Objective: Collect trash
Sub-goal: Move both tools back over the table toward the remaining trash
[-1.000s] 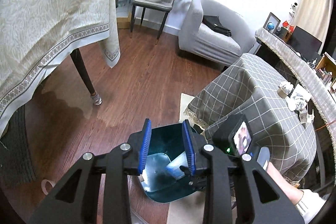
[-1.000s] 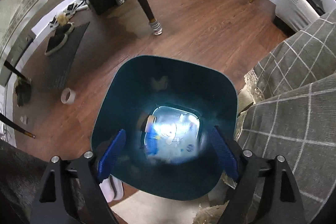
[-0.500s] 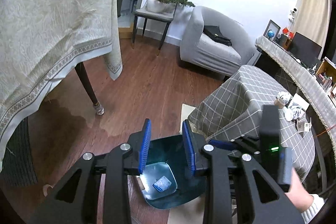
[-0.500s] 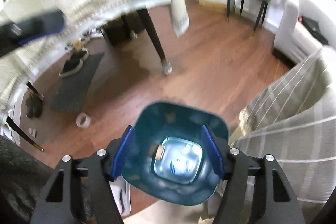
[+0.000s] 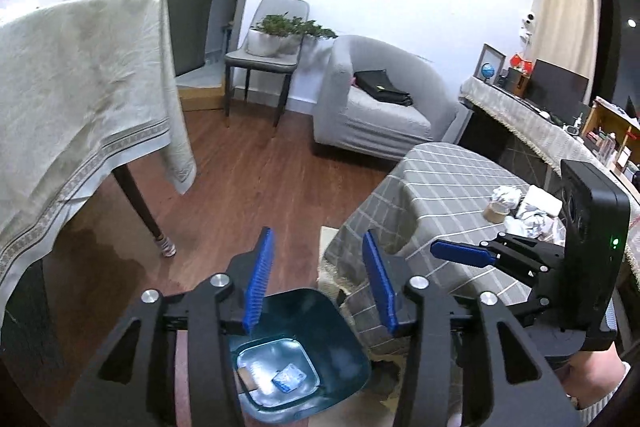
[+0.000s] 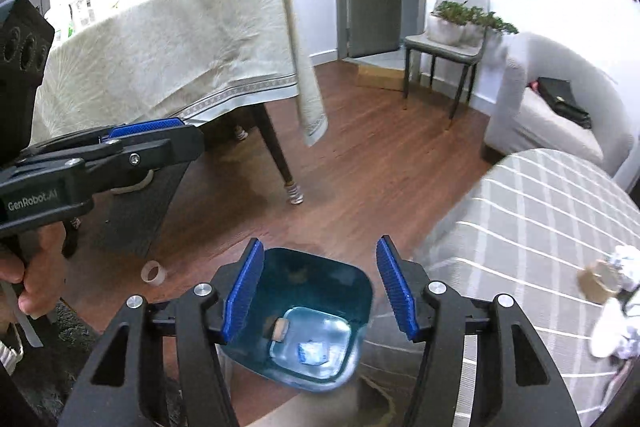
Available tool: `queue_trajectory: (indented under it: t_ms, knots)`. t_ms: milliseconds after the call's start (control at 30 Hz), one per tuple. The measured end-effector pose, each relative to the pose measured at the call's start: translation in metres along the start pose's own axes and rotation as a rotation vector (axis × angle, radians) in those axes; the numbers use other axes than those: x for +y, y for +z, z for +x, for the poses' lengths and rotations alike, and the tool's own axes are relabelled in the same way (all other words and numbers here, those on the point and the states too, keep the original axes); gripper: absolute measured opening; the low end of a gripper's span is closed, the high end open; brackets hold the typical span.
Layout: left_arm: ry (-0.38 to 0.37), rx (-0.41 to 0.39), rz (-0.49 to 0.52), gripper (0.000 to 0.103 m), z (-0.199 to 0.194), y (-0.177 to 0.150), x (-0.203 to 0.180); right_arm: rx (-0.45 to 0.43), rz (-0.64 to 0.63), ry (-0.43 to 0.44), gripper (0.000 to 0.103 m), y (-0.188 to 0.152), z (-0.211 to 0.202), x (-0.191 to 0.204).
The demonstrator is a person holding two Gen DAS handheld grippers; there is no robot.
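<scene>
Two tools, both empty, held above a teal bin.

1. Left tool point(image 5: 318, 287): blue pads parted a moderate way, jaws just been opening, nothing between them.
2. Bin point(image 5: 344, 339): on the floor just beside the near-left corner of the low tabletop. Holds a small blue-white wrapper point(image 5: 288, 377) and a cardboard scrap on its pale bottom.
3. Right tool point(image 6: 320, 291): pads moderately wide, jaws just been closing, gap empty; bin point(image 6: 360, 291) seen below it.
4. Remaining trash point(image 5: 520, 211): crumpled white papers and a brown tape roll point(image 5: 495, 213), clustered at the far-right edge of the tabletop point(image 5: 440, 195). Judged light, soft and crushable; the paper should yield to a pinch across its bulk, taken by a raised fold. The roll looks stiff, best gripped across its wall. Loose wads could slip or shed bits if nipped too shallowly.
5. A second tape roll point(image 6: 154, 273): on the floor left of the bin.

Surface: grey checked cloth, soft, likely to drag or bunch under a low pad.
Room: dark wood floor point(image 5: 248, 187); dining table with cream cloth point(image 5: 80, 87) at left; chair carrying a plant; grey armchair point(image 5: 380, 107); sideboard at right.
</scene>
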State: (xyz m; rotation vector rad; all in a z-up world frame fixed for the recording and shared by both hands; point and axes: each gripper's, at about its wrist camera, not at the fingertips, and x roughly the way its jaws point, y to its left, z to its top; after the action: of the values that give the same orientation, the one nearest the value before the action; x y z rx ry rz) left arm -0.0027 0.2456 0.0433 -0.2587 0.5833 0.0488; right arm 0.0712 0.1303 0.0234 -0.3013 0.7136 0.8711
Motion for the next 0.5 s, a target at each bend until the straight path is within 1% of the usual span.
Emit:
queue_trajectory:
  t_ms: [167, 400, 433, 500]
  knots:
    - [-0.028, 0.013, 0.034, 0.054, 0.013, -0.001, -0.028, -0.03, 0.022, -0.045, 0.06, -0.009, -0.026, -0.027]
    - [-0.059, 0.043, 0.073, 0.057, 0.035, -0.011, -0.068, -0.073, 0.055, -0.146, 0.06, -0.024, -0.07, -0.073]
    - [-0.067, 0.048, 0.075, 0.058, 0.039, -0.012, -0.074, -0.08, 0.059, -0.164, 0.062, -0.027, -0.076, -0.08]
    - [-0.081, 0.054, 0.081, 0.058, 0.044, -0.013, -0.083, -0.095, 0.06, -0.191, 0.071, -0.031, -0.085, -0.088]
